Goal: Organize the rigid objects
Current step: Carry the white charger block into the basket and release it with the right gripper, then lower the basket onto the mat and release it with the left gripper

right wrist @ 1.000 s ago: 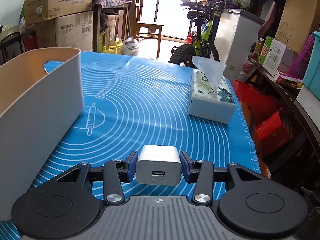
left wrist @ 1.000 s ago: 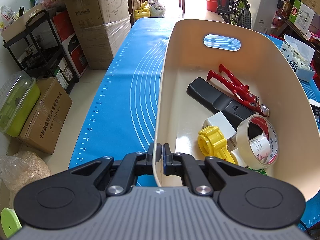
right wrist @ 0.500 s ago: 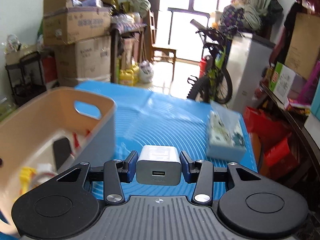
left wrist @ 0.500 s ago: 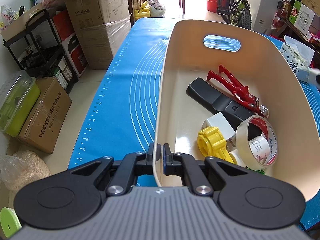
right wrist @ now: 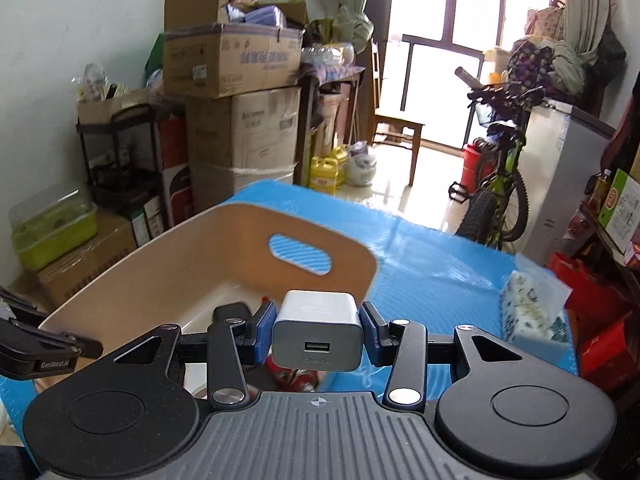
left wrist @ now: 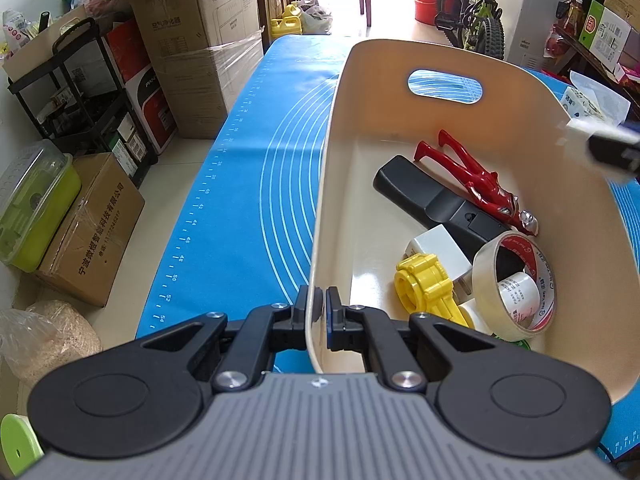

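Charger (right wrist: 318, 330) above bin (right wrist: 160, 264), tissue box (right wrist: 532, 312) beside

Both wrist cameras look down along their fingers, close over the shared cream bin (left wrist: 400, 64).

A glossy smooth plastic bin (left wrist: 520, 92) is seen on a matt blue mat (left wrist: 256, 184); the charger (right wrist: 318, 332) is matt white plastic.

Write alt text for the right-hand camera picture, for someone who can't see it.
Right tongs grip a white phone charger above a cream plastic bin on a blue table mat. A tissue box sits to the right, with stacked cardboard boxes and a bicycle behind.
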Demonstrator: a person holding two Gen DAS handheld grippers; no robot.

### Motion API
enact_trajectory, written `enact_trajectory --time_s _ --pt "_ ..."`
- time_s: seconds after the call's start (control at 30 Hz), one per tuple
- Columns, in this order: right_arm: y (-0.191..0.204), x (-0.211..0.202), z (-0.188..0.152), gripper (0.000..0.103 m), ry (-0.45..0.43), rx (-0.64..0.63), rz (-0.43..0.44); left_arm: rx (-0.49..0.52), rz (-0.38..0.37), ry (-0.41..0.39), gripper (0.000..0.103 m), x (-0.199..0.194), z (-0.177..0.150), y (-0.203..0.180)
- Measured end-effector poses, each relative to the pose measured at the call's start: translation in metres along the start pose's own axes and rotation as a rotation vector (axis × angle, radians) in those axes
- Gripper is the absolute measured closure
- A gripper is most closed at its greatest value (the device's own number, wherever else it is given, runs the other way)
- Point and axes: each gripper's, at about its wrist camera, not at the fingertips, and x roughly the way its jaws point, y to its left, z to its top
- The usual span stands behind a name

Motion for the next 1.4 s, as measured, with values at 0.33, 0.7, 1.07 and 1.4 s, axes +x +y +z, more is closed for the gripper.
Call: enact_trajectory --time_s 0.33,0.7,1.07,1.4 --pt "0.034 0.029 -0.021 0.052 0.139 -0.089 0.002 -0.002 -0.001 -0.003 0.095 -0.001 0.000 0.002" --pt "0.034 0.024 -0.019 0.044 0.160 -0.037 0.012 -0.021 0.007 0.001 0.094 -0.001 0.000 0.005" --pt "0.022 -0.023 -0.012 0.022 0.108 0.075 -0.003 -0.043 -0.039 -0.072 0.045 -0.028 -0.004 0.000" --pt "0.001 -0.088 -0.011 0.012 0.067 0.164 -0.065 -0.072 -0.041 -0.169 0.023 -0.086 -0.018 -0.014"
